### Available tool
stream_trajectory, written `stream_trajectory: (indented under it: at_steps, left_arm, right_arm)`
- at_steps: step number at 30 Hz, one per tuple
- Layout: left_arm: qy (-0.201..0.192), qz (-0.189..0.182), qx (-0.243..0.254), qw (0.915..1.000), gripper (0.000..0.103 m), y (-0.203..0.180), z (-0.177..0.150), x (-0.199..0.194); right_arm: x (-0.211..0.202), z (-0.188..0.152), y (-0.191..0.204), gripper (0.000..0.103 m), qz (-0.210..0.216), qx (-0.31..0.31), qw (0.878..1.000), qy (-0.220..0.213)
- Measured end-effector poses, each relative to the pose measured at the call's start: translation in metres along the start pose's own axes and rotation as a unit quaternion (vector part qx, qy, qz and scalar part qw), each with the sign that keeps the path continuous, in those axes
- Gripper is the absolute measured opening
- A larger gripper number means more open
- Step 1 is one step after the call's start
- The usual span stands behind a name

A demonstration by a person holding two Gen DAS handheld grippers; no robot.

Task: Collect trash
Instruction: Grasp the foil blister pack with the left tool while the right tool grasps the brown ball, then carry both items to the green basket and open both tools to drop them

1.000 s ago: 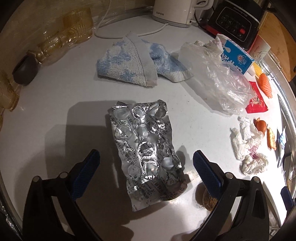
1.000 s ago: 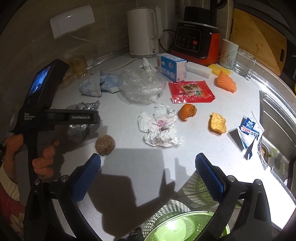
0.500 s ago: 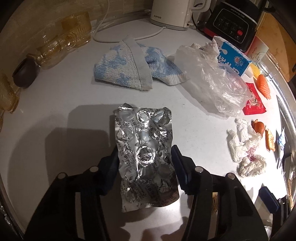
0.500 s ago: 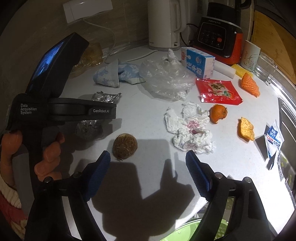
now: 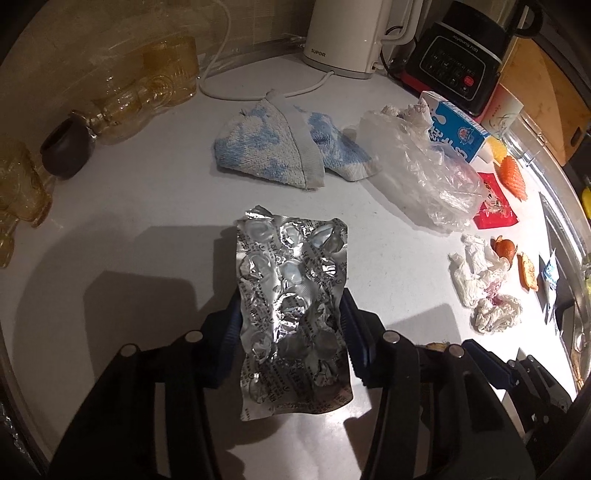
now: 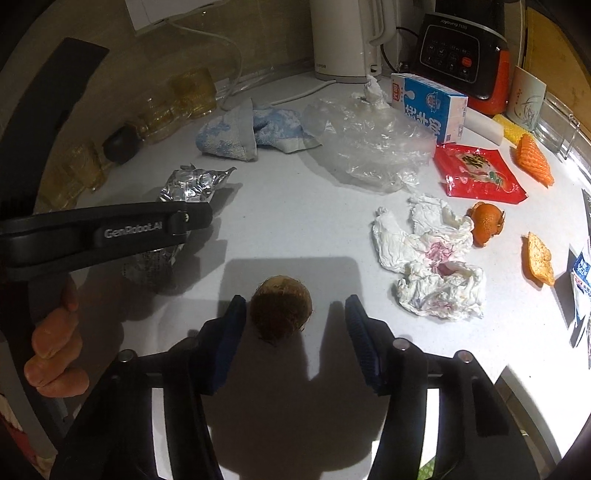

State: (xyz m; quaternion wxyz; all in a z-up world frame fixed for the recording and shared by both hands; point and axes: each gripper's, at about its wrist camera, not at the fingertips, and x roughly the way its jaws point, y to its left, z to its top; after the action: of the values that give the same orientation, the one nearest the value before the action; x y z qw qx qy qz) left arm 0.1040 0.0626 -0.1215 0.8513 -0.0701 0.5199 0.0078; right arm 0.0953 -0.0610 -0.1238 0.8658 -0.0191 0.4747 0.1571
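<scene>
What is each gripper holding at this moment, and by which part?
The left gripper clamps the foil blister pack across its long side edges. The right gripper, just closing, straddles the brown ball without gripping it.

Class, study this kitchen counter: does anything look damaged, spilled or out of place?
Yes. The crumpled tissue carries pink stains, torn orange peel lies loose beside it, and the emptied foil blister pack is crushed.

Left wrist view: looks steeply down along the left hand-held gripper (image 5: 291,332) from close above the white bench (image 5: 147,206), facing the far wall. Right wrist view: similarly steep and close, set further right, along the right hand-held gripper (image 6: 295,328). Both share the crumpled silver foil blister sheet (image 5: 291,317) (image 6: 192,184), blue-and-white terry cloth (image 5: 280,147) (image 6: 240,133), clear plastic bag (image 5: 424,173) (image 6: 369,140) and white electric kettle (image 5: 347,33) (image 6: 343,37).
</scene>
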Motion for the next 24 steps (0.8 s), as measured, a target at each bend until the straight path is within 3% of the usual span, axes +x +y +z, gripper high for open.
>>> stream_trajectory:
  at_steps: [3,10,14,20,24]
  left_arm:
    - [-0.002,0.002,-0.003,1.0,0.048,0.006,-0.003,-0.009]
    - [-0.006,0.007,0.009,0.9999,0.048,0.01,-0.014,-0.021]
    - [0.0,0.002,0.027,0.9996,0.048,-0.002,-0.022,-0.031]
    - [0.002,-0.04,0.086,0.9955,0.049,-0.047,-0.052,-0.065]
    - [0.022,-0.096,0.136,0.9857,0.049,-0.095,-0.082,-0.081]
  right_arm:
    - [0.004,0.001,0.003,0.035,0.008,-0.008,1.0,0.007]
    - [0.003,0.003,0.002,0.035,0.012,-0.005,1.0,0.006]
    - [-0.022,-0.005,-0.008,0.035,0.007,0.006,1.0,-0.011]
    - [-0.088,-0.042,-0.038,0.035,-0.04,0.006,0.999,-0.029]
    - [-0.133,-0.084,-0.075,0.035,-0.079,0.046,0.995,-0.029]
